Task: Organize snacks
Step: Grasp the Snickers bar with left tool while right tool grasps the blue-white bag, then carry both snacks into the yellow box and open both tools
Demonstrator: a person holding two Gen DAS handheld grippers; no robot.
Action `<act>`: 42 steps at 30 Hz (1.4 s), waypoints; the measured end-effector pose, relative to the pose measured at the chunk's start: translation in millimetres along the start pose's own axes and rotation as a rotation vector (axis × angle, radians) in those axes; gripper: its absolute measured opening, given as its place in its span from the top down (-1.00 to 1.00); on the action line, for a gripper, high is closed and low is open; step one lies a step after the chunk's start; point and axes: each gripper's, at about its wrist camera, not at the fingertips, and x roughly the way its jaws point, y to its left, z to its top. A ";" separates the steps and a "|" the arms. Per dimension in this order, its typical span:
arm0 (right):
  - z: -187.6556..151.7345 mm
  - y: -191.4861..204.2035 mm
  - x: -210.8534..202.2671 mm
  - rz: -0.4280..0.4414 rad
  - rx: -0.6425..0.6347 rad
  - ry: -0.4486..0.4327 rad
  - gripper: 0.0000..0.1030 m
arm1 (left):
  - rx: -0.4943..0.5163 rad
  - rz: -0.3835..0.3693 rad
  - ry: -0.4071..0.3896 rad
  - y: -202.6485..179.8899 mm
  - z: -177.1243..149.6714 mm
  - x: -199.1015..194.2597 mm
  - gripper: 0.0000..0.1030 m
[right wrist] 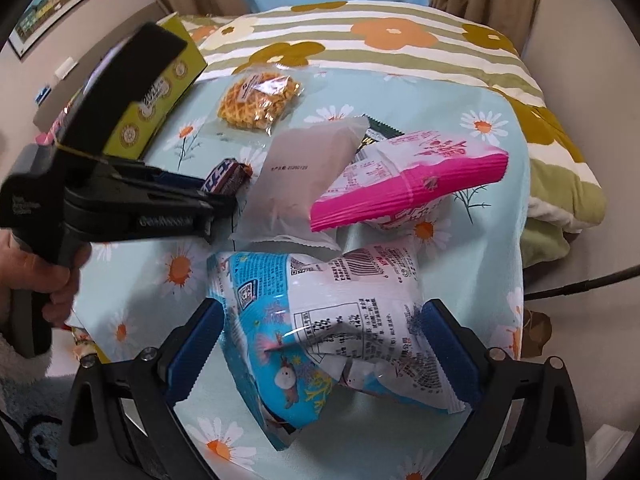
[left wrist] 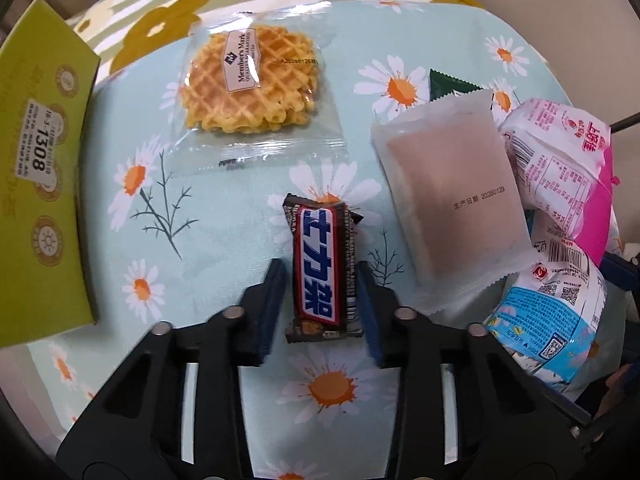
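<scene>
My left gripper straddles a brown chocolate bar lying on the daisy tablecloth; its right pad touches the wrapper and a thin gap shows on the left. It also shows in the right wrist view beside the bar. My right gripper is open around a blue-and-white snack bag, fingers at its sides. A waffle pack, a frosted white pouch and a pink-and-white bag lie nearby.
A green cardboard box stands at the left edge of the table. A dark green packet peeks from behind the white pouch. A striped floral quilt lies behind the table. A black cable runs at the right.
</scene>
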 end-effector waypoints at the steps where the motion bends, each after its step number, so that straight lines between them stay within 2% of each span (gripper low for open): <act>1: 0.5 2.1 2.2 -0.013 -0.021 0.008 -0.91 | -0.001 -0.012 0.000 2.7 0.0 -0.3 0.49; 6: 2.6 13.4 14.1 -0.032 -0.117 0.036 -0.92 | -0.011 -0.039 -0.001 15.1 -1.6 -1.8 0.49; 8: 3.5 14.2 18.5 -0.034 -0.133 0.034 -0.98 | -0.025 -0.065 -0.006 21.3 -3.2 -3.2 0.49; 14: 5.5 10.6 30.1 0.006 -0.117 0.037 -1.00 | -0.028 -0.093 -0.032 25.2 -5.4 -14.2 0.49; 20: 0.3 16.9 30.7 -0.013 -0.121 0.011 -0.98 | -0.033 -0.115 -0.061 25.9 -7.8 -30.1 0.49; 21: -0.6 17.8 29.8 -0.011 -0.120 0.010 -0.93 | -0.034 -0.118 -0.066 27.0 -8.0 -32.4 0.49; 25: -8.7 20.9 19.3 -0.019 -0.107 -0.017 -0.58 | -0.045 -0.129 -0.088 26.9 -12.3 -46.0 0.49; 28: -15.0 17.9 11.1 0.007 -0.058 -0.031 -0.51 | -0.054 -0.137 -0.104 26.9 -16.2 -55.7 0.49; 34: -14.8 23.5 -22.6 0.046 -0.016 -0.104 -0.50 | -0.087 -0.164 -0.152 33.1 -28.3 -84.5 0.49; 42: 28.1 53.3 -73.0 0.016 -0.069 -0.205 -0.50 | -0.134 -0.194 -0.301 63.2 -22.3 -153.7 0.49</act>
